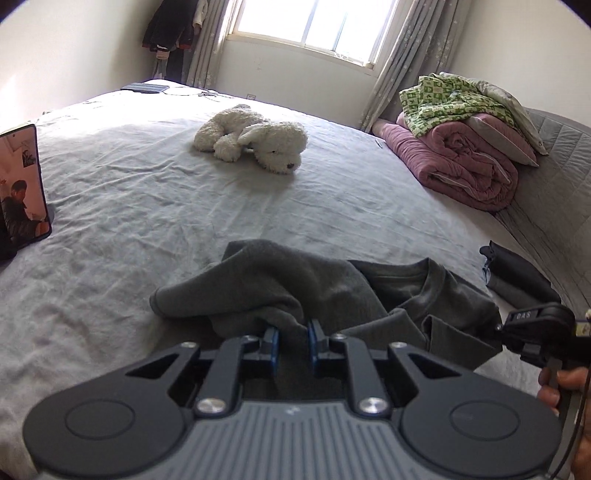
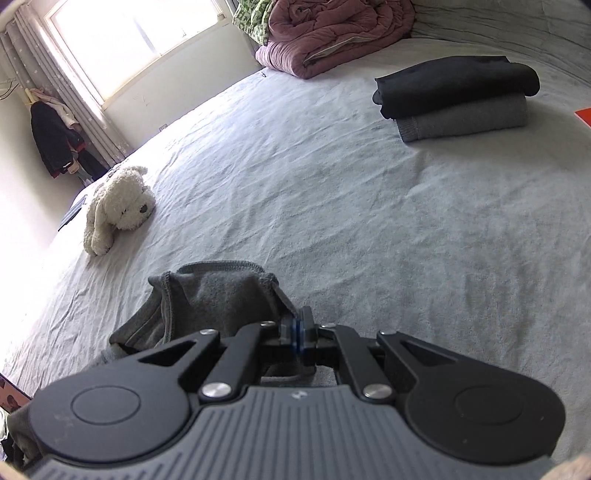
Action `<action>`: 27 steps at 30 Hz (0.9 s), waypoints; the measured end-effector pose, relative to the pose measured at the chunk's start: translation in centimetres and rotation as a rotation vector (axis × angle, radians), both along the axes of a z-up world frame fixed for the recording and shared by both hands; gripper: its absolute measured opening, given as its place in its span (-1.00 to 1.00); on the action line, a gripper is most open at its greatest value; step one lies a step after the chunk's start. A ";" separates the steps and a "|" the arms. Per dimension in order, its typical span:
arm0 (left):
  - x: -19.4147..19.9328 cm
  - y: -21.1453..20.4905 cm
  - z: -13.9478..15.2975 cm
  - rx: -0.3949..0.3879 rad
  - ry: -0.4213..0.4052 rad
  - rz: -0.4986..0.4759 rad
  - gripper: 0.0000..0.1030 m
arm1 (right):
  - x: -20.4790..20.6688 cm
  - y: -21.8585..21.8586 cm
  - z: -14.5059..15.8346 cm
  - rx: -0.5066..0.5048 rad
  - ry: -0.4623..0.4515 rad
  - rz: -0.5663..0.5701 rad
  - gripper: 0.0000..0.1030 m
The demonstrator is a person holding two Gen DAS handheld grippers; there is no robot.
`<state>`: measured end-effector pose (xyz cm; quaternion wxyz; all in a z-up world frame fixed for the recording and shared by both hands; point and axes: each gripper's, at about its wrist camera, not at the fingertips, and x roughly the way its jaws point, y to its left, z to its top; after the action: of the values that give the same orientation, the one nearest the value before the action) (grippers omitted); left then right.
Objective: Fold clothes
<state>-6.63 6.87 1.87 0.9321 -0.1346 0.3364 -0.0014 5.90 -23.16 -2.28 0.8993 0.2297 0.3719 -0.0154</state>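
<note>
1. A white plush dog [image 1: 255, 138] lies on its side on the grey bed sheet [image 1: 129, 184].
2. A rolled mauve quilt [image 1: 458, 162] sits by the headboard, with a green patterned blanket [image 1: 450, 101] on top.
3. A phone [image 1: 24, 184] stands upright at the bed's left edge, screen lit.
4. Dark coats [image 2: 53, 142] hang in the corner beside the curtained window [image 1: 314, 26].

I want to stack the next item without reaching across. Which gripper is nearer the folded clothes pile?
Right. The right gripper, pinching the grey shirt, faces the folded pile across open bed; the left gripper sits farther left, also on the shirt.
</note>
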 end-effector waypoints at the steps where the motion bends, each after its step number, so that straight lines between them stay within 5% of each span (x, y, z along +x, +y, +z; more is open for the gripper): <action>1: -0.4 0.0 -0.1 -0.002 0.013 -0.013 -0.71 | 0.1 0.1 0.0 0.000 0.001 -0.002 -0.96; 8: -2.7 0.2 -2.3 -0.036 0.142 -0.098 -0.75 | 0.6 0.7 -0.2 -0.006 0.008 -0.011 -0.96; 17: -2.9 1.3 -3.0 -0.040 0.214 -0.222 -0.71 | 1.0 2.3 -0.7 -0.064 0.018 0.019 -0.95; 21: -3.5 1.5 -1.4 0.001 0.202 -0.342 -0.18 | 1.2 2.3 -0.7 -0.063 0.023 0.024 -0.79; 27: -3.8 2.5 1.5 0.028 0.147 -0.469 0.04 | 1.2 2.4 -0.3 -0.050 0.019 0.044 -0.78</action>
<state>-10.44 9.35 3.38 0.8811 -0.0395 0.4252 -0.2032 7.11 -20.76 -2.56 0.9013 0.1988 0.3848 -0.0072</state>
